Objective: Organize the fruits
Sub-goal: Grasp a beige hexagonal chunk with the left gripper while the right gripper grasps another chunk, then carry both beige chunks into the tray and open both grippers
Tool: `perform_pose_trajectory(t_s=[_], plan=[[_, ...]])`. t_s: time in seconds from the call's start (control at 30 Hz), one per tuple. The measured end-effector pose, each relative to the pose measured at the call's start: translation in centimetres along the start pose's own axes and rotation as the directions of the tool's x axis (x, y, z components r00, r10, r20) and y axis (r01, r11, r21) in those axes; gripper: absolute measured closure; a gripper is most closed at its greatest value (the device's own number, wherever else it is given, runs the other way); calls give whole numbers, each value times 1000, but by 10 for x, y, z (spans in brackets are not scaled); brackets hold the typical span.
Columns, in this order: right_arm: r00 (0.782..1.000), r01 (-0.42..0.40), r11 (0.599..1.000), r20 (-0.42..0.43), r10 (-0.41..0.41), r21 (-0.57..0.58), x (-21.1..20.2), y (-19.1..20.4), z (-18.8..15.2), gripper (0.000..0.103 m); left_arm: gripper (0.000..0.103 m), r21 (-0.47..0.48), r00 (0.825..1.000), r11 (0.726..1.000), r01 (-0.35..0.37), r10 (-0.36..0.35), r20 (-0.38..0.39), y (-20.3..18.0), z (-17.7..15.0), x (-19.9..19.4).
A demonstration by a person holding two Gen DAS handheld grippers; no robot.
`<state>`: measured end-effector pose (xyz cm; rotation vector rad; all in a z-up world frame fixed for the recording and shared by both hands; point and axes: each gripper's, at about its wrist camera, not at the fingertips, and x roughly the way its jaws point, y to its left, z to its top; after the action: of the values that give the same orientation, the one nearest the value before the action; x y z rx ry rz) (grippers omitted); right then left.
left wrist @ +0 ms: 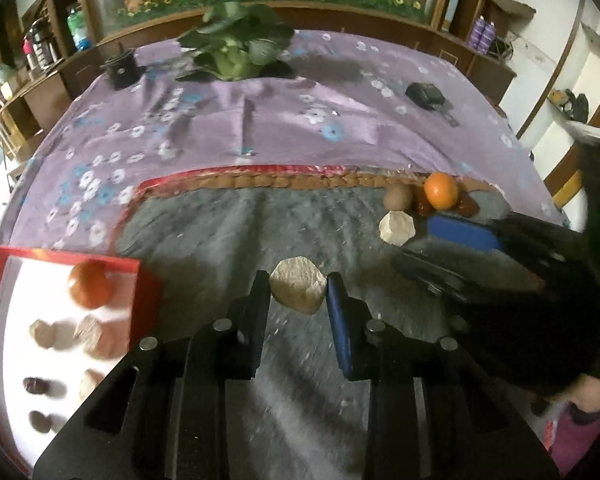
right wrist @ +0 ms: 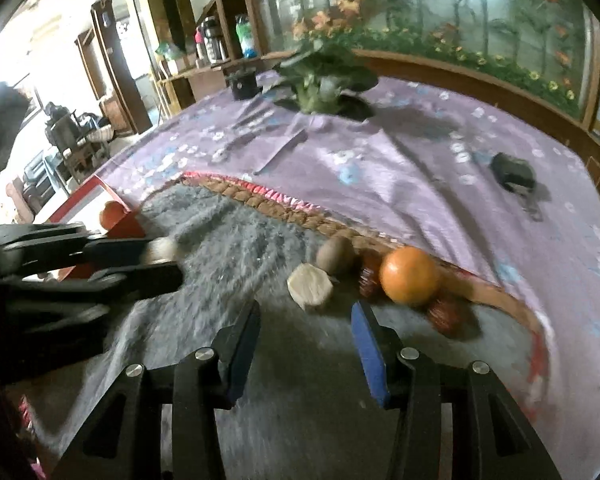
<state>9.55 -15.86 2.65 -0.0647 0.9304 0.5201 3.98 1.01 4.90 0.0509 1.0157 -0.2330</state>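
Observation:
My left gripper [left wrist: 298, 300] is shut on a pale, lumpy fruit [left wrist: 298, 290], held over the grey fluffy mat [left wrist: 228, 236]. To its left lies a red box [left wrist: 72, 258] with a white inside holding an orange [left wrist: 90, 288], pale pieces and dark dates. At the mat's far right sit an orange [right wrist: 410, 276], a brown kiwi [right wrist: 335, 254], another pale fruit [right wrist: 310, 288] and red dates [right wrist: 446, 316]. My right gripper [right wrist: 306, 320] stands open just short of that pale fruit, with nothing between its fingers. The left gripper [right wrist: 160, 250] with its fruit shows at the left of the right wrist view.
A purple floral cloth [left wrist: 284, 112] covers the table beyond the mat's braided edge. On it stand a potted plant [left wrist: 236, 46], a black cup [left wrist: 122, 70] and a small black device with keys [left wrist: 426, 94]. A wooden cabinet runs behind.

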Motion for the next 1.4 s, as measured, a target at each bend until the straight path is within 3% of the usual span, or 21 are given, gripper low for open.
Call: perform_pose_trajectory(t_s=[0.03,0.17,0.43,0.7,1.4], plan=[[1000,-6,1000,-2,6,1,6,1,2,57,76,-6,1000,1000,1,-1,3,2,-1,-1],[999,39,999,4,-39,7,23,3,8,76,76,-33,1000,999,7,-7,4,12,-6,-7],[998,37,999,40,-38,30,-9,13,-3,76,76,-73,999,997,-11,14,38,23,-17,-24],[995,-5,1000,95,6,-11,-43,62,-16,77,76,-108,996,993,-53,60,68,36,-35,-47],[986,-123,975,91,142,-187,-48,187,-7,77,75,-244,971,952,-184,215,107,119,-91,-100]])
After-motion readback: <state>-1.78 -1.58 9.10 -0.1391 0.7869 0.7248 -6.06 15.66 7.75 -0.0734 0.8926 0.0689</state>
